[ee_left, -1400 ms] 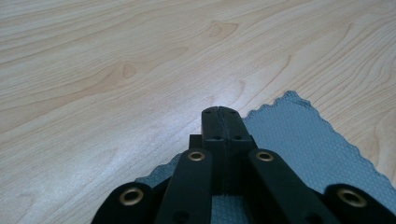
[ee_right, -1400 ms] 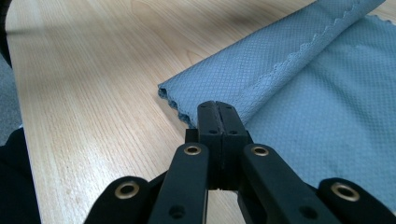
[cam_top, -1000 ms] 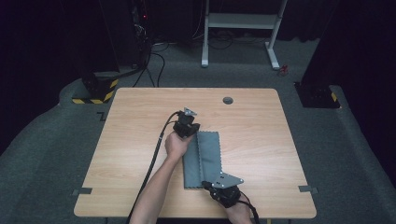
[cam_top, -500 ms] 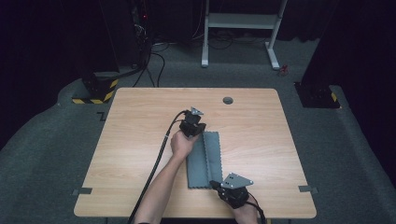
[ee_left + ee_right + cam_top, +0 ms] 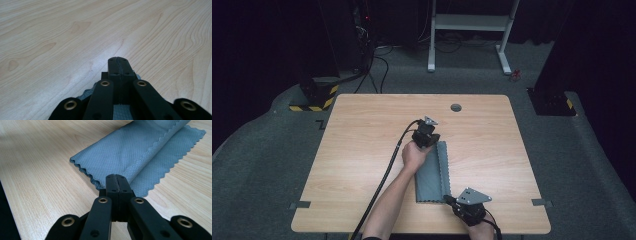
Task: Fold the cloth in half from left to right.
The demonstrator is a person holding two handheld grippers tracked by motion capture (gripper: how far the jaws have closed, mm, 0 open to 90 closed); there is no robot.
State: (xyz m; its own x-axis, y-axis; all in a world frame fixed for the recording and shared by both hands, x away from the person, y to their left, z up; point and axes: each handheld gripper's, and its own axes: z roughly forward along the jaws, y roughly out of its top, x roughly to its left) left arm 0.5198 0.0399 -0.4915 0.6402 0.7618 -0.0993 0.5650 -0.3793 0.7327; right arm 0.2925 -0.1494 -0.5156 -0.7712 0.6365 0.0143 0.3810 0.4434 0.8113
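A grey cloth (image 5: pixel 429 175) lies folded lengthwise on the wooden table (image 5: pixel 362 125), its upper layer leaving a scalloped strip uncovered along the right side. My left gripper (image 5: pixel 435 141) is at the cloth's far end, jaws shut, with grey cloth (image 5: pixel 86 93) showing beneath them in the left gripper view (image 5: pixel 117 60). At the cloth's near right corner, my right gripper (image 5: pixel 447 199) has its jaws pressed together. In the right gripper view the cloth (image 5: pixel 125 150) runs away from the tips (image 5: pixel 116 177), and its corner is hidden behind them.
A small round hole (image 5: pixel 456 107) sits near the table's far edge. The front edge of the table is just behind my right gripper. On the dark floor beyond stand a white metal frame (image 5: pixel 467 30) and a black-and-yellow block (image 5: pixel 314 97).
Both grippers have shifted to the right, staying at the cloth's two ends. The cloth's right edge has moved with them.
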